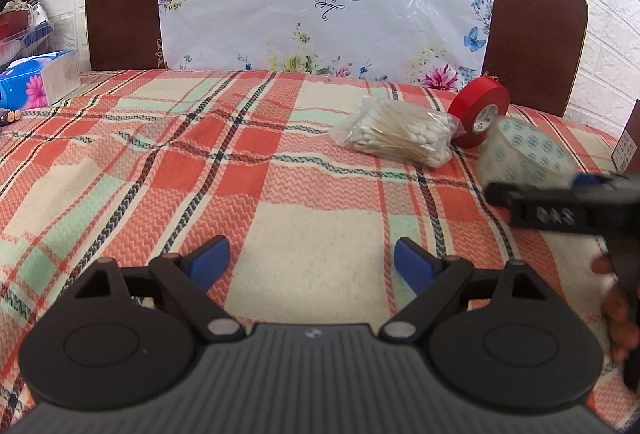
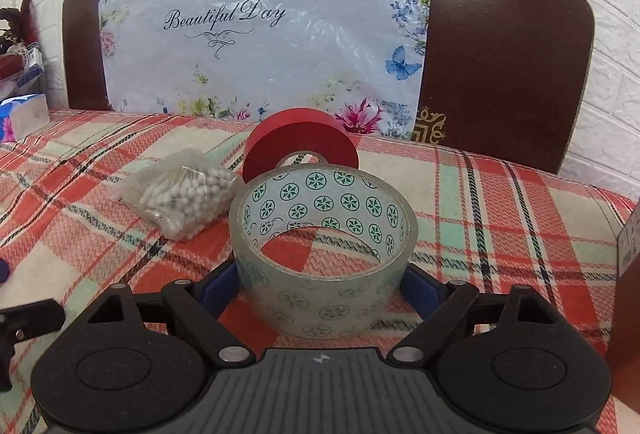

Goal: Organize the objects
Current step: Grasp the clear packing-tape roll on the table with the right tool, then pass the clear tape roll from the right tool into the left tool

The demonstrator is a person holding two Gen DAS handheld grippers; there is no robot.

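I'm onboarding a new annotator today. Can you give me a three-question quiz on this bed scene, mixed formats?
1. True or false: the left hand-held gripper is holding the bag of cotton swabs.
2. Multiple choice: what sits between the fingers of the right hand-held gripper? A) red tape roll B) clear tape roll C) tissue pack
3. Fill in: directly behind the clear tape roll stands the ___ tape roll.

Key: 1 false, it is open over bare blanket; 2 B; 3 red.
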